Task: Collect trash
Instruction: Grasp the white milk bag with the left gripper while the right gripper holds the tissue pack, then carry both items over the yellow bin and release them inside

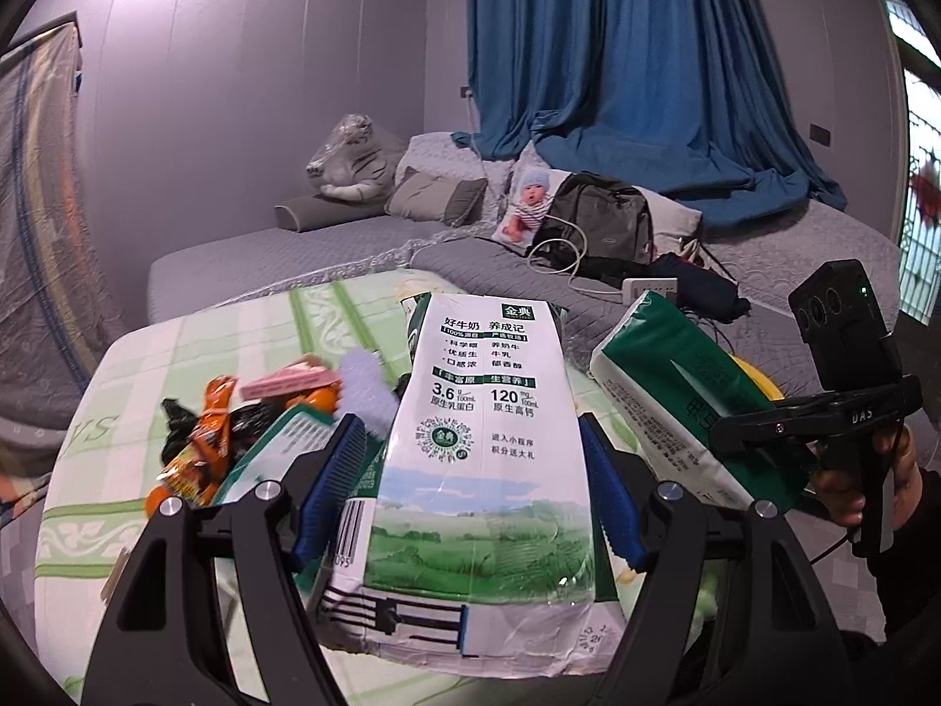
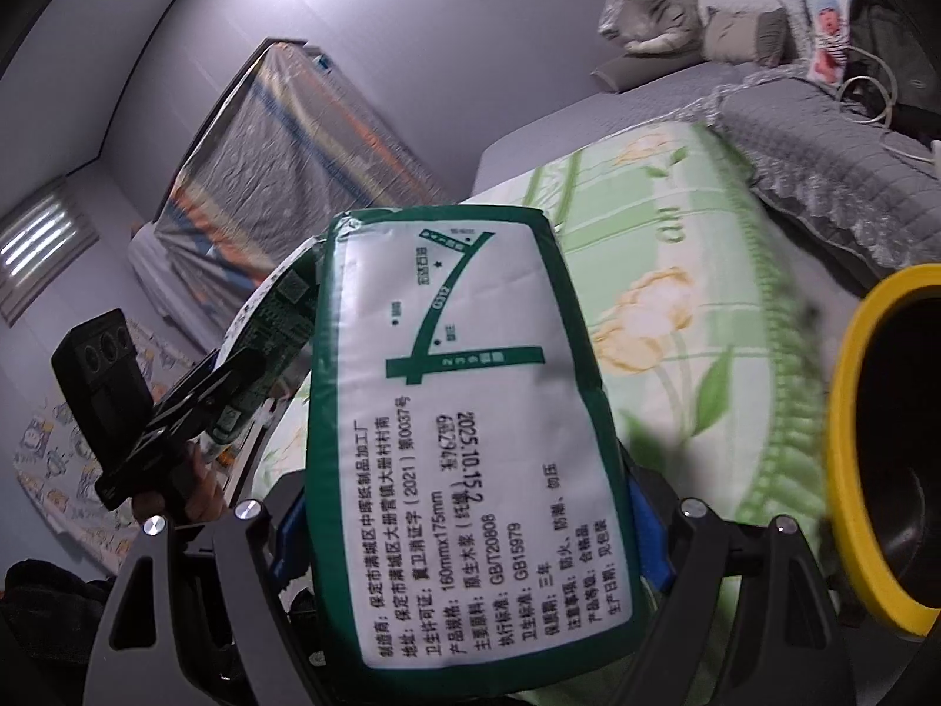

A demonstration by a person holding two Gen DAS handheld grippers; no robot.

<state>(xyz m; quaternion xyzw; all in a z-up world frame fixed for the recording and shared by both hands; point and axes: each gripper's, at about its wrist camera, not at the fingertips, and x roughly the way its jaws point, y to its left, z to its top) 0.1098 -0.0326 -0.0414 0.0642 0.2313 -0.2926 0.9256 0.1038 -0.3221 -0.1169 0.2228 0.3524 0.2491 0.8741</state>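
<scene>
My left gripper (image 1: 470, 470) is shut on a white and green milk carton (image 1: 488, 470), held above the green-checked table. My right gripper (image 2: 464, 529) is shut on a green and white tissue pack (image 2: 464, 441); that pack also shows in the left wrist view (image 1: 688, 400), held at the right. A pile of trash lies on the table at the left: orange snack wrappers (image 1: 206, 441), a pink wrapper (image 1: 288, 382), a black bag (image 1: 176, 429) and another green carton (image 1: 282, 447). A yellow-rimmed black bin (image 2: 882, 441) stands at the right.
The table has a green floral cloth (image 2: 676, 294). Behind it a grey bed (image 1: 353, 241) holds pillows, a plush tiger (image 1: 353, 159), a dark backpack (image 1: 600, 217), cables and a power strip (image 1: 647, 288). Blue curtains (image 1: 617, 59) hang at the back.
</scene>
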